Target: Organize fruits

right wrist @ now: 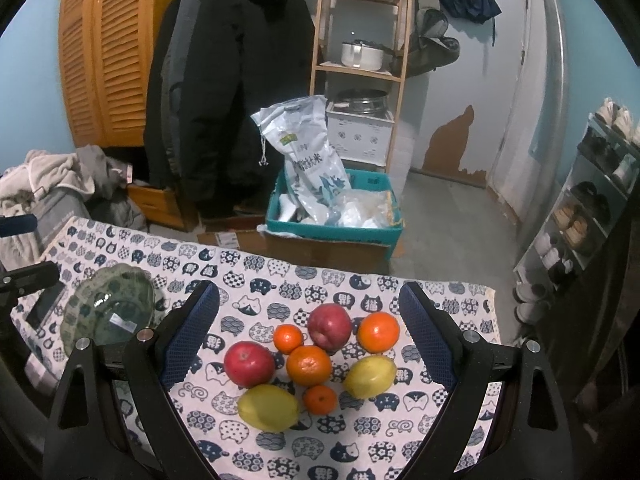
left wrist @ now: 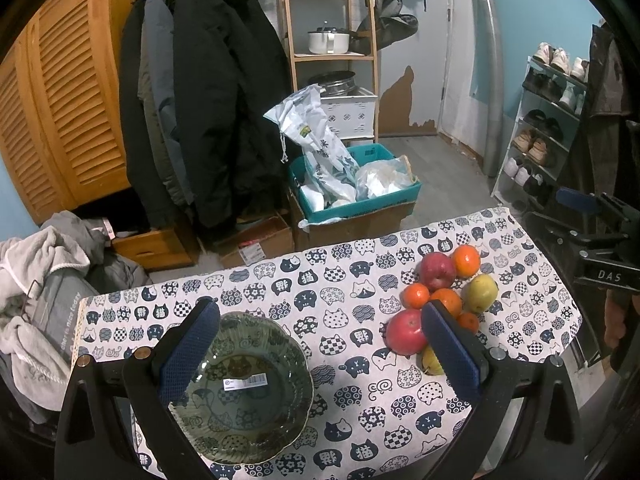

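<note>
Left wrist: green bowl holds nothing (fruit pile beside it).

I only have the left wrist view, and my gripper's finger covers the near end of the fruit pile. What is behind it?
Observer: A whole yellow fruit, lying just in front of the near red apple.
Operator: Is the right gripper holding anything?
Observer: No. The right gripper is open and holds nothing.
Operator: What is it lined up with?
Observer: The large orange in the middle of the pile sits about centred in the right wrist view.
</note>
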Tool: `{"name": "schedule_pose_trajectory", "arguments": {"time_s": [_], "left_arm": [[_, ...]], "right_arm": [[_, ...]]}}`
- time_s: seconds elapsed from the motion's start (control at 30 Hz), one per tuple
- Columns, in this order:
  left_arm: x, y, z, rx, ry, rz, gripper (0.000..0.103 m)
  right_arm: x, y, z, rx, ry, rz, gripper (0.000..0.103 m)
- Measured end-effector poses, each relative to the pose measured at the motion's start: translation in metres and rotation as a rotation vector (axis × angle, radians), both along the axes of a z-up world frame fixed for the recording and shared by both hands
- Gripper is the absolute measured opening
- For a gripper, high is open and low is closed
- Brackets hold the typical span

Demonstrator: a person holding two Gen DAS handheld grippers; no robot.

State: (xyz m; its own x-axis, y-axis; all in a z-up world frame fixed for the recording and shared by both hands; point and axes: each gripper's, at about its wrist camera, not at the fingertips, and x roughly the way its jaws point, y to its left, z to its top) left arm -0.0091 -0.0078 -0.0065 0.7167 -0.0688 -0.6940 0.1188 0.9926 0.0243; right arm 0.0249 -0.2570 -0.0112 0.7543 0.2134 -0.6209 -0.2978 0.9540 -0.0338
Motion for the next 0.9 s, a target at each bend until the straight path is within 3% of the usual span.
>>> {"name": "schedule_pose_trajectory", "arguments": {"time_s": [0.43,0.77,0.9], "left_arm": [[0.008,-0.009,-0.003,0.014,0.009,-0.014,0.102],[0.037,-0.025,-0.03,0.038,0.074,-0.029,0.102],[0.049,-0.031,-0.04,0.01,0.113,-0.039,0.102]], "right_arm": [[0.004,-0.014,0.001,0.036,0.017,-0.003,0.09],[0.023,-0.038,-0.012,0.04,0.062,-0.055,0.09],[0.032,-0.049,-0.019,0.042,0.092,-0.078,0.09]]}}
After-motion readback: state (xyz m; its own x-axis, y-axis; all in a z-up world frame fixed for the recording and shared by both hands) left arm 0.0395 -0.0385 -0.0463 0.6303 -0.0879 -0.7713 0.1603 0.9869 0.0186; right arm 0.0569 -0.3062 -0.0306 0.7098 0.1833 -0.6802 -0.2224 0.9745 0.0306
